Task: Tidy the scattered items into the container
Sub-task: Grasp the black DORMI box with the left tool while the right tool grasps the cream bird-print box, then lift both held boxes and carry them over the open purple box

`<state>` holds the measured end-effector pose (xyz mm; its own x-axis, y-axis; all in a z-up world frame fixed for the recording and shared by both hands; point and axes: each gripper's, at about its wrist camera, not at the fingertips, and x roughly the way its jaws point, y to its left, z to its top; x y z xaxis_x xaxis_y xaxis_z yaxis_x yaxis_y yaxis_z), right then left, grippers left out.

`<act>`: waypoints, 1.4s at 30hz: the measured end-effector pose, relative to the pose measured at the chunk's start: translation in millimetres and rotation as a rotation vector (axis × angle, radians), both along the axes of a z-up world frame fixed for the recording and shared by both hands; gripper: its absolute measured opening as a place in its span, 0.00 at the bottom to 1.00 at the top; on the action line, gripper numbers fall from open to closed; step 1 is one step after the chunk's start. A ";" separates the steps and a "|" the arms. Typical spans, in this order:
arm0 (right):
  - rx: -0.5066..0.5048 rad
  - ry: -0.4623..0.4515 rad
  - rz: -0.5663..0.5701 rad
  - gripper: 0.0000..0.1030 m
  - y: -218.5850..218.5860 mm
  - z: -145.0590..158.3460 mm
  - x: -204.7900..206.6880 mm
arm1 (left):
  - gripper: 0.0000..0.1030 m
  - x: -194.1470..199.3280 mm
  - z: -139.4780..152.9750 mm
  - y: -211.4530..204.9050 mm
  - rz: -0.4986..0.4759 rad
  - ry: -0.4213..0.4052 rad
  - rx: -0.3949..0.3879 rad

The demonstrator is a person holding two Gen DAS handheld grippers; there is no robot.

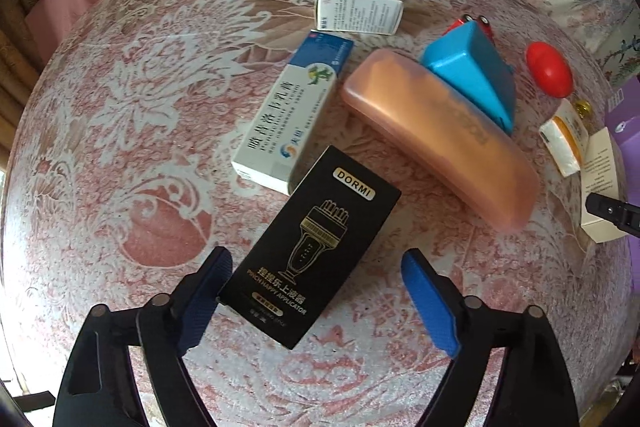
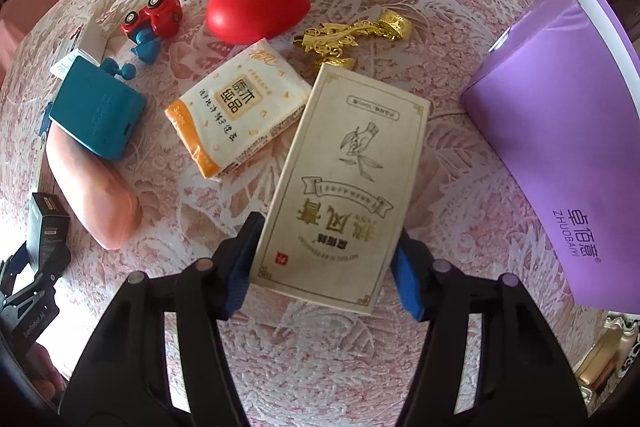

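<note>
Your left tool [image 1: 316, 291] straddles the black box [image 1: 310, 247], its right pad clear of it; your right tool [image 2: 325, 267] clamps the cream box [image 2: 340, 187] above the surface [image 2: 320, 355].

Round tabletop [image 1: 120, 131] in pink-and-white lace, scattered with small items.
On it lie two white medicine boxes [image 1: 356, 5], a black box [image 1: 312, 247], an orange case [image 1: 436, 135], a red egg shape [image 2: 256, 5], a toy car [image 2: 154, 15], a tissue pack [image 2: 236, 107], gold trinkets [image 2: 352, 35], a purple box [image 2: 560, 131].
</note>
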<state>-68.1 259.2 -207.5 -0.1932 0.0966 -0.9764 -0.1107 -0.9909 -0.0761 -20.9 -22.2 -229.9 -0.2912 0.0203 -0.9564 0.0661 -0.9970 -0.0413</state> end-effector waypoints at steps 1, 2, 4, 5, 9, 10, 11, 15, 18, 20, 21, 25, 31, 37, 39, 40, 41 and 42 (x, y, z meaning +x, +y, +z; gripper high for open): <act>0.001 0.001 0.004 0.61 -0.4 0.3 0.5 | 0.77 0.0 -0.8 0.4 -0.004 -0.005 0.005; 0.001 0.002 0.007 0.61 -0.6 0.6 1.0 | 0.75 0.0 -1.6 0.7 -0.009 -0.010 0.010; 0.004 0.000 0.014 0.61 -1.6 0.7 2.2 | 0.71 0.1 -4.0 1.1 -0.013 -0.023 0.013; 0.010 -0.009 0.018 0.60 -2.2 -0.5 2.3 | 0.70 0.1 -5.7 1.0 -0.015 -0.031 0.019; 0.013 -0.033 0.011 0.57 -1.7 -7.0 4.4 | 0.69 1.8 -8.1 3.6 -0.036 -0.037 -0.004; 0.011 -0.032 0.009 0.57 -1.5 -7.7 5.3 | 0.69 2.3 -8.2 4.0 -0.041 -0.035 -0.009; 0.010 -0.030 0.009 0.57 -1.7 -7.6 5.8 | 0.69 2.7 -8.2 4.1 -0.044 -0.034 -0.012; -0.003 -0.016 0.011 0.56 -2.0 -6.2 8.0 | 0.71 3.7 -8.7 5.3 -0.052 -0.035 -0.028; -0.014 -0.004 0.029 0.56 -2.0 -4.9 10.6 | 0.73 3.0 -8.9 5.1 -0.048 -0.040 -0.028; -0.021 0.004 0.040 0.56 -2.1 -4.0 12.2 | 0.73 2.5 -8.7 4.8 -0.047 -0.045 -0.030; -0.019 0.006 0.047 0.56 -2.4 -3.5 12.4 | 0.73 2.5 -8.5 4.3 -0.046 -0.045 -0.030; -0.012 0.011 0.064 0.56 -4.8 -1.0 14.0 | 0.70 3.5 -6.4 3.2 -0.052 -0.043 -0.032; 0.002 0.032 0.096 0.55 -9.0 3.1 18.5 | 0.48 7.6 -1.1 -5.5 -0.051 -0.029 -0.032; -0.002 0.028 0.117 0.55 -15.1 8.2 27.2 | 0.43 13.1 1.8 -12.4 -0.060 -0.023 -0.024; -0.004 0.037 0.124 0.55 -16.9 11.1 30.1 | 0.42 15.9 2.7 -15.1 -0.061 -0.022 -0.019; -0.004 0.043 0.128 0.55 -18.1 12.8 31.8 | 0.42 17.6 3.1 -16.5 -0.063 -0.022 -0.017; -0.006 0.047 0.131 0.55 -17.2 13.8 35.3 | 0.42 19.3 3.5 -18.0 -0.065 -0.021 -0.015; -0.007 0.052 0.133 0.55 -16.5 14.8 38.7 | 0.42 21.0 4.0 -19.4 -0.066 -0.021 -0.012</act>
